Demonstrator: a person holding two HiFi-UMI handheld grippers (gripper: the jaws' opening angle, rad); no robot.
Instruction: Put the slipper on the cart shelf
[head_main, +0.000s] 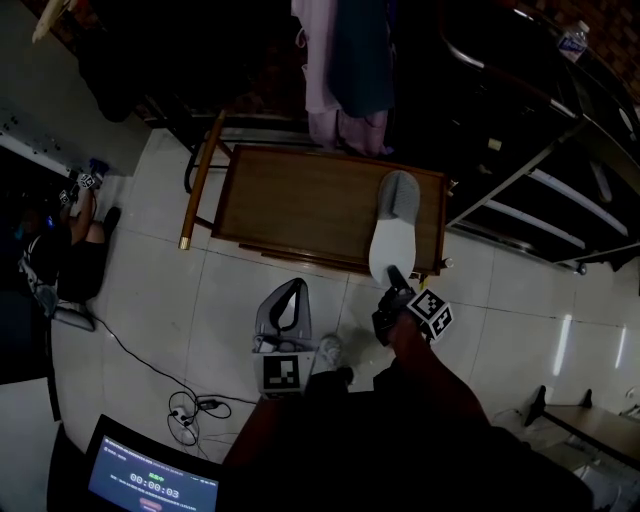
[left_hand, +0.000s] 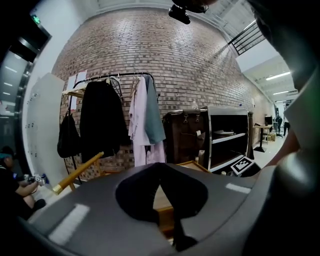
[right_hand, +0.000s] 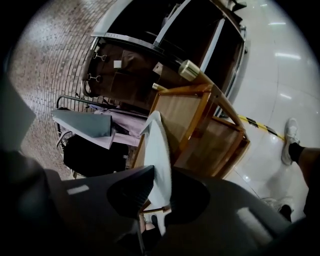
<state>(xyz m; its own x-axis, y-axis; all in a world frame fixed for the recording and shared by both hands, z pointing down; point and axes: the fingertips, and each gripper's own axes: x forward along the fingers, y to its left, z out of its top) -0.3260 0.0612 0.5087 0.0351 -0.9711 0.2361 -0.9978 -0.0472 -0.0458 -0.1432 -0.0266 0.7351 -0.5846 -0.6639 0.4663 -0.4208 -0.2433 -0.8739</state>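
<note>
At right, we hold right gripper (head_main: 396, 277) outstretched, pinching one grey-and-white slipper (head_main: 392, 238) over one brown wooden cart (head_main: 290, 205); left gripper (head_main: 294, 287) near, pressed together.

The slipper (head_main: 392, 235) overhangs the cart (head_main: 290, 205) (at its right end).

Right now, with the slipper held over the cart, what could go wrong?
The slipper overhangs the near edge of the cart shelf, so released here it might tip to the floor. The right hand-held gripper pinches only the thin heel end; a quick push could twist it loose.
</note>
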